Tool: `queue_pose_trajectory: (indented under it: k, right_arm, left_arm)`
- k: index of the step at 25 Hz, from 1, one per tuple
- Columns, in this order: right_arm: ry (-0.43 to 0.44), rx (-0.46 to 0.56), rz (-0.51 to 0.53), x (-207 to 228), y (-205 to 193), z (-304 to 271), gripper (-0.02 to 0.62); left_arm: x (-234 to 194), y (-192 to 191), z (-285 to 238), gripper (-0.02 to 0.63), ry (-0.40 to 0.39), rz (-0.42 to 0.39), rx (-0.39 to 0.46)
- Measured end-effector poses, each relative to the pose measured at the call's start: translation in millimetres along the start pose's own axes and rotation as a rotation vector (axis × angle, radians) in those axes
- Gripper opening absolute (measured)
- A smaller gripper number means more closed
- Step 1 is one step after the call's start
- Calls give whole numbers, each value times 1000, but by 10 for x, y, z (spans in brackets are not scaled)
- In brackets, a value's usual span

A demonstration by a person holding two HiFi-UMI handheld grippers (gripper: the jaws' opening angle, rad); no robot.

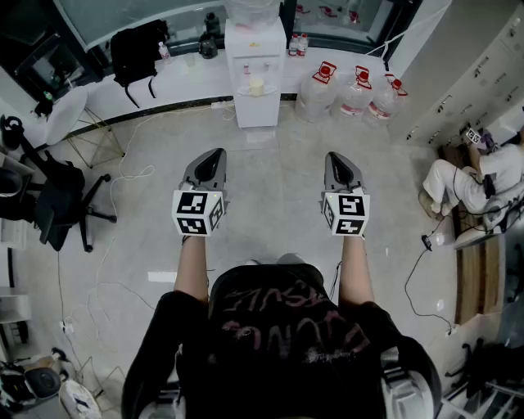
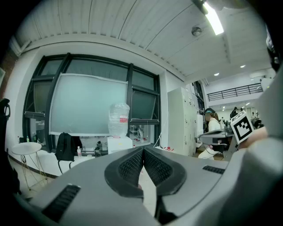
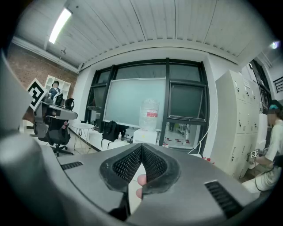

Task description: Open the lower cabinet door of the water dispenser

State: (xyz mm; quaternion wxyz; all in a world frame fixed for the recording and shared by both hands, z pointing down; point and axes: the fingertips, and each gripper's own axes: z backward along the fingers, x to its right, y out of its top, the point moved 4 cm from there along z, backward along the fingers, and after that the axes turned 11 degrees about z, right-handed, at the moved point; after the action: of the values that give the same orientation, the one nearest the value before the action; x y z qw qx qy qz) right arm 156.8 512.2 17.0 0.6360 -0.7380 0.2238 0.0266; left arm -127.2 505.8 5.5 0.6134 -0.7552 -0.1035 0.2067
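Observation:
The white water dispenser (image 1: 256, 78) stands against the far wall with a clear bottle (image 1: 250, 12) on top; its lower cabinet door (image 1: 258, 108) is closed. Both grippers hang well short of it over bare floor. My left gripper (image 1: 216, 153) and right gripper (image 1: 334, 156) are side by side and both point toward the dispenser. In the left gripper view the dispenser (image 2: 119, 144) shows just above the left gripper (image 2: 143, 148), whose pads meet with nothing between them. In the right gripper view the dispenser (image 3: 145, 136) sits above the right gripper (image 3: 142, 146), also shut and empty.
Several large water bottles (image 1: 354, 94) stand on the floor right of the dispenser. A black backpack (image 1: 137, 47) lies on the ledge to its left. A black office chair (image 1: 57, 200) and round white table (image 1: 65, 114) are at left. A person (image 1: 471, 182) sits at right by lockers (image 1: 458, 82). Cables trail over the floor.

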Motion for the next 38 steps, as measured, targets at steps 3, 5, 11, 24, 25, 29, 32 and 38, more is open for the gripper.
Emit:
queue_pose_trajectory:
  k: [3, 5, 11, 24, 25, 29, 32, 38]
  right_arm:
    - [3, -3, 0, -34, 17, 4, 14]
    - [4, -5, 0, -39, 6, 7, 14]
    - [9, -12, 4, -48, -41, -15, 14]
    - [13, -46, -12, -163, -159, -90, 14]
    - [14, -50, -14, -152, -171, -122, 14]
    - [27, -64, -1, -112, -220, -283, 14]
    - [40, -70, -5, -49, -262, -490, 14]
    - [75, -78, -4, 116, -302, -1087, 14]
  left_arm:
    - [-36, 14, 32, 9, 3, -1, 1]
    - [-39, 13, 31, 9, 3, -6, -1]
    - [-24, -34, -11, 11, -6, -3, -10]
    - [-145, -154, -97, 9, -22, 27, -44]
    - [-159, -164, -129, 11, -22, 27, -50]
    - [-233, -187, -271, 11, -15, 31, -63]
    - [-313, -174, -434, 11, -6, 26, -67]
    - [-548, -127, -923, 11, 15, 16, -99]
